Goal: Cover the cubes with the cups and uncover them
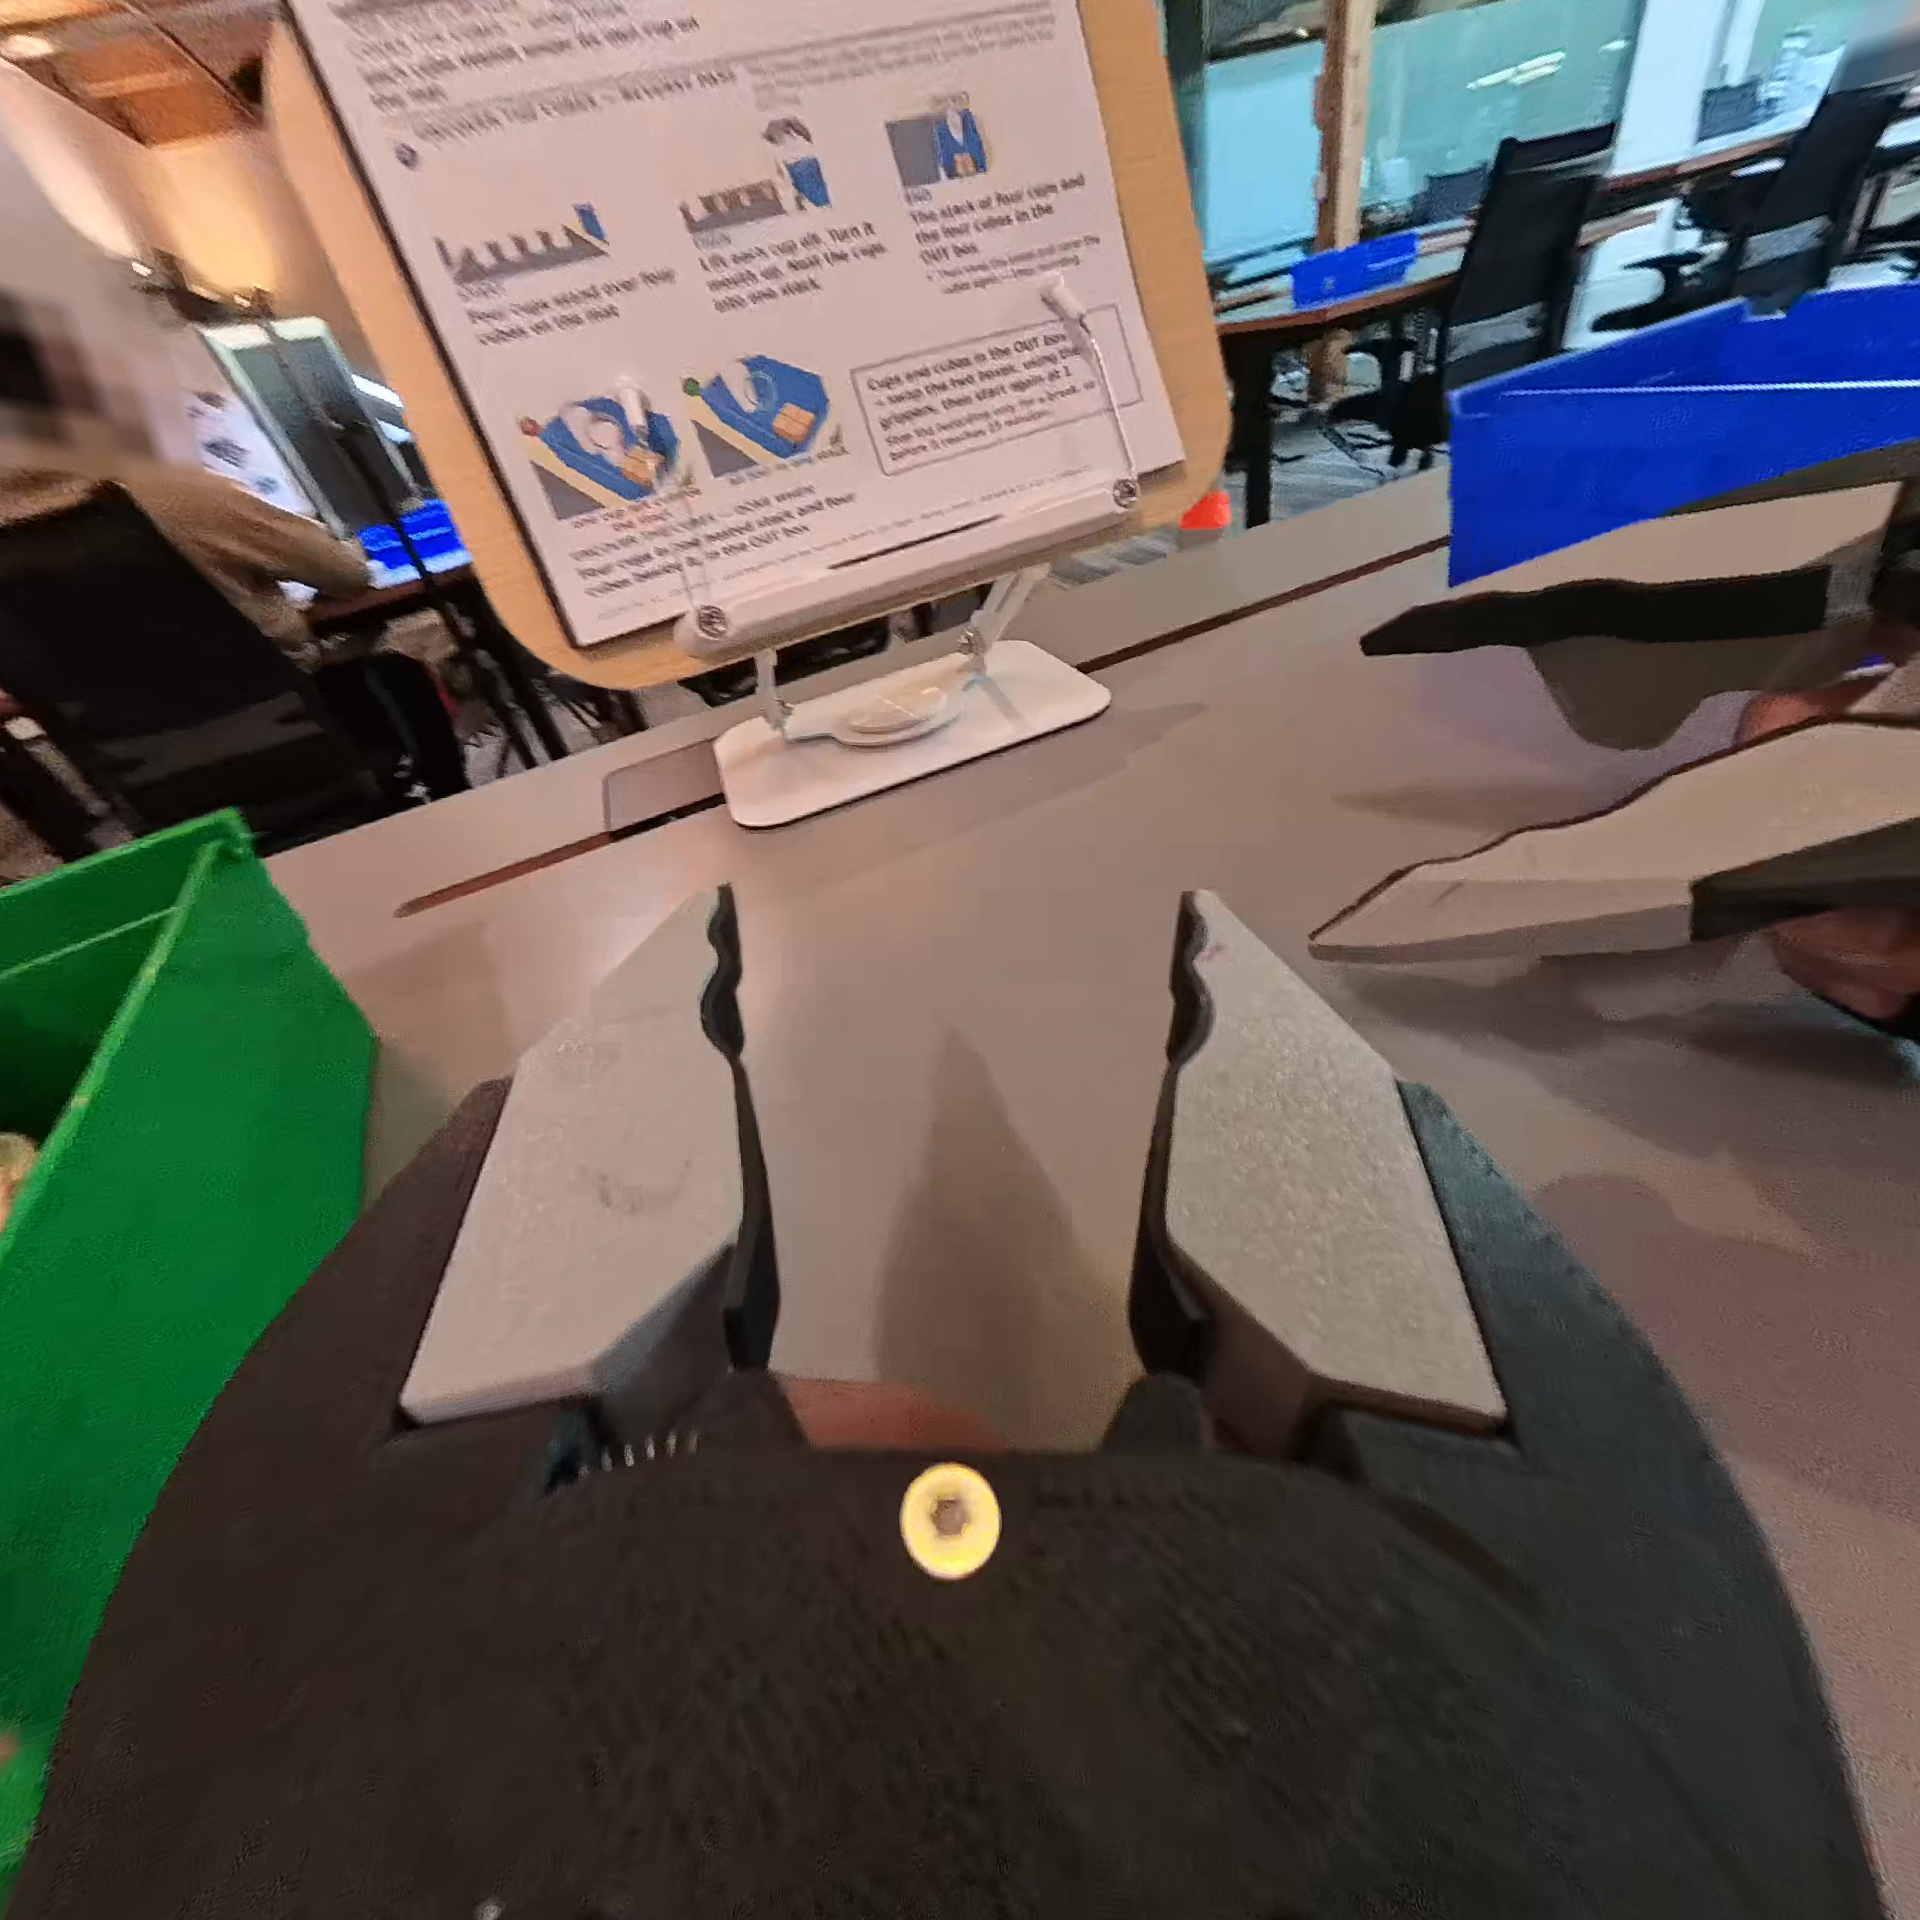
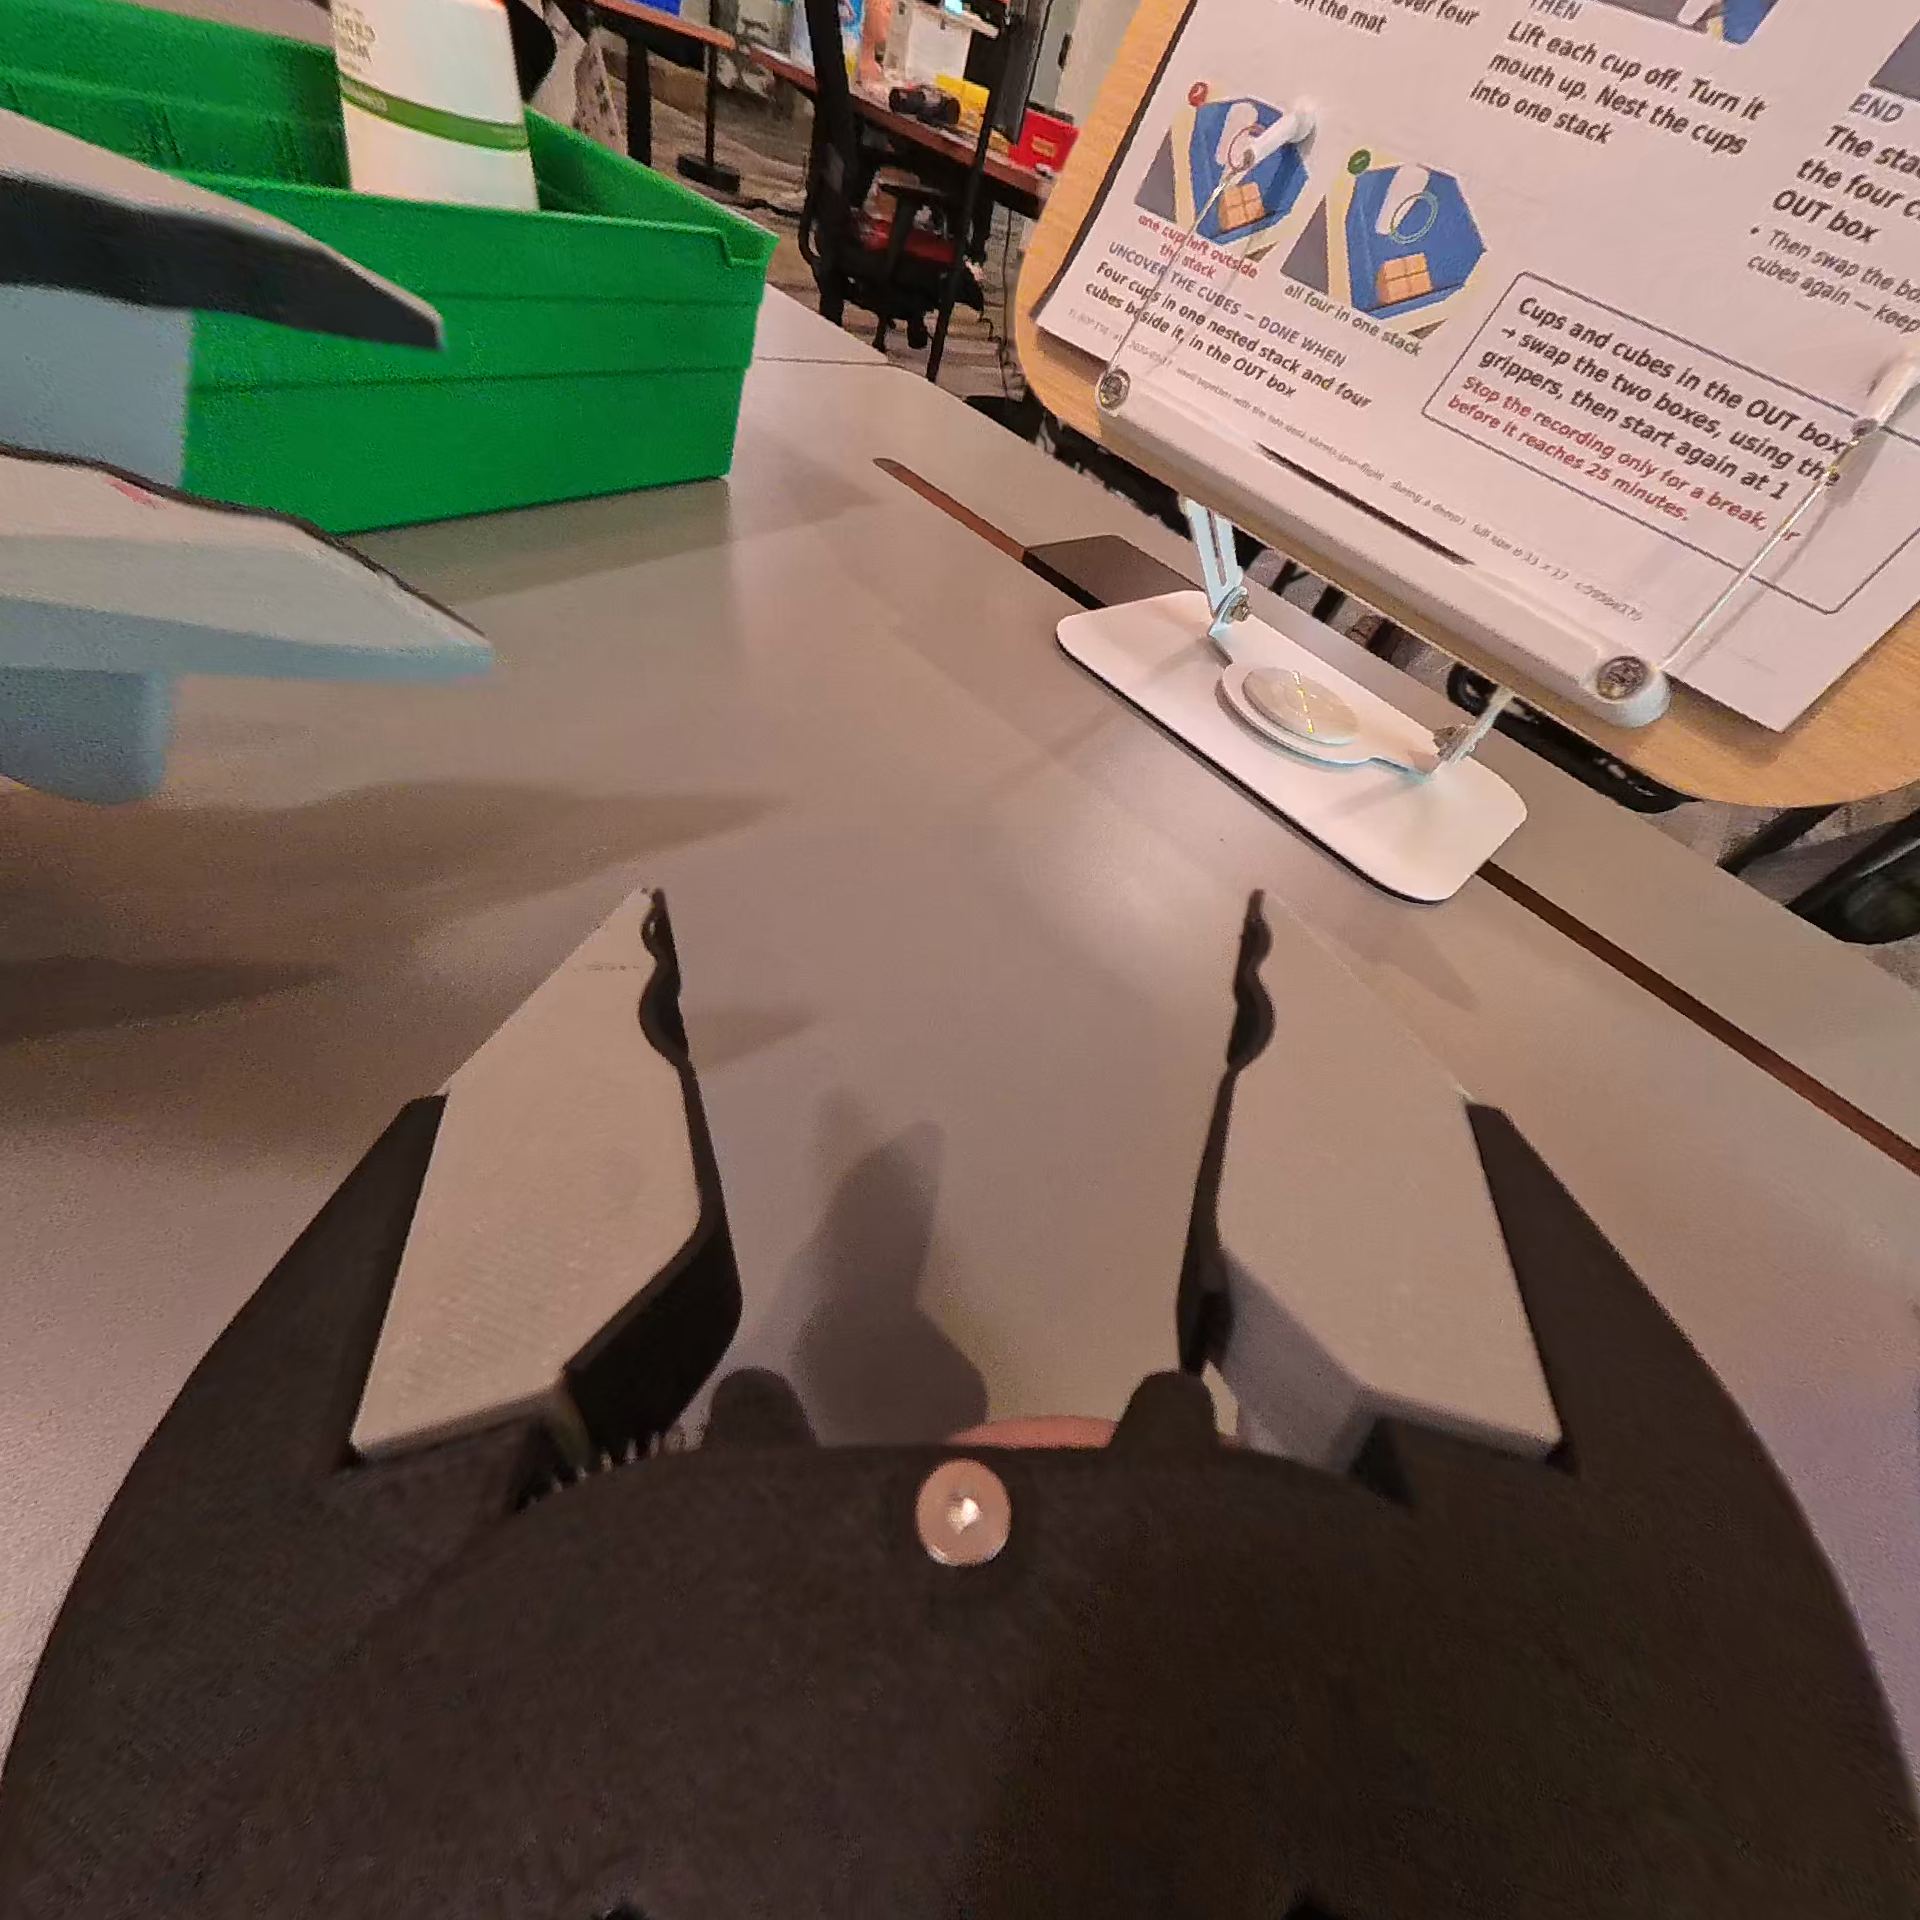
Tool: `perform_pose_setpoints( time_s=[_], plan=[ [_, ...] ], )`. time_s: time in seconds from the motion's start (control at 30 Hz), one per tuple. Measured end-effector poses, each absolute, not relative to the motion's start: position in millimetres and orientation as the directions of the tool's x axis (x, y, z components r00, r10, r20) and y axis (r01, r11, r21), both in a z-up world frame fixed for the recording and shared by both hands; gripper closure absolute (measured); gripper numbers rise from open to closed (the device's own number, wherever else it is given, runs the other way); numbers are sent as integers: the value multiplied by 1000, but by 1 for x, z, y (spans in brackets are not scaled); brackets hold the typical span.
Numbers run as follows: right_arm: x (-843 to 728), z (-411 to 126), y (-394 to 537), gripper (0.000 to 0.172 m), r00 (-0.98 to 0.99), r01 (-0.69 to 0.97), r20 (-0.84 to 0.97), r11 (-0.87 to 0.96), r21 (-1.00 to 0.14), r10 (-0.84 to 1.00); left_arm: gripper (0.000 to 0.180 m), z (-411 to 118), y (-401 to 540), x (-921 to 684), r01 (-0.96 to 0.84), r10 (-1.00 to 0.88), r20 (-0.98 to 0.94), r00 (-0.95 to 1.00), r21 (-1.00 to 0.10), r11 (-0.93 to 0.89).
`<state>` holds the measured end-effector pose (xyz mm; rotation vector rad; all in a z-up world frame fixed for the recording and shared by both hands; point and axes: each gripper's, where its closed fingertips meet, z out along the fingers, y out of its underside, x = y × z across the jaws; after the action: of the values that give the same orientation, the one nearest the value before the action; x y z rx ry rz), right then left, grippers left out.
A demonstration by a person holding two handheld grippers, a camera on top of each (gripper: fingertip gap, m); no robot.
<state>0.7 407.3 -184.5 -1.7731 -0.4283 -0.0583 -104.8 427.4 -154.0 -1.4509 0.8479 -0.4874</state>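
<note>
Both tongs hang wide and bare over the grey table (image 2: 935, 727): left gripper (image 1: 956, 935), right gripper (image 2: 951, 935). A white cup (image 2: 436, 104) stands in the green bin (image 2: 468, 312), far left, well apart from both. The blue bin (image 1: 1662, 436) sits far right, its contents hidden.

A smooth, matt grey table top (image 2: 935, 727) carries a glossy green plastic bin (image 2: 468, 416), a glossy blue plastic bin (image 1: 1662, 436) and a white matt metal-looking stand (image 2: 1299, 748) holding a paper sheet (image 2: 1558, 312) on a pale wooden board (image 1: 1195, 312).
</note>
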Motion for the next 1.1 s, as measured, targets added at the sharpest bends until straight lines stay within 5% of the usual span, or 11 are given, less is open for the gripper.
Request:
perform_pose_setpoints(
  time_s=[0.43, 0.63, 1.1],
  plan=[
    [-16, -192, 391, 65, 907, 386, 334, -193, -902, 256, 102, -161, 406, -171, -221, -769, -156, 620, -975, 19],
    [-18, -192, 390, 69, 903, 394, 341, -188, -900, 261, 104, -125, 437, -204, -241, -748, -178, 640, -970, 24],
    [-17, -194, 390, 70, 906, 391, 336, -199, -899, 258, 116, -133, 523, -312, -595, -837, -178, 518, -778, -203]
  ],
)
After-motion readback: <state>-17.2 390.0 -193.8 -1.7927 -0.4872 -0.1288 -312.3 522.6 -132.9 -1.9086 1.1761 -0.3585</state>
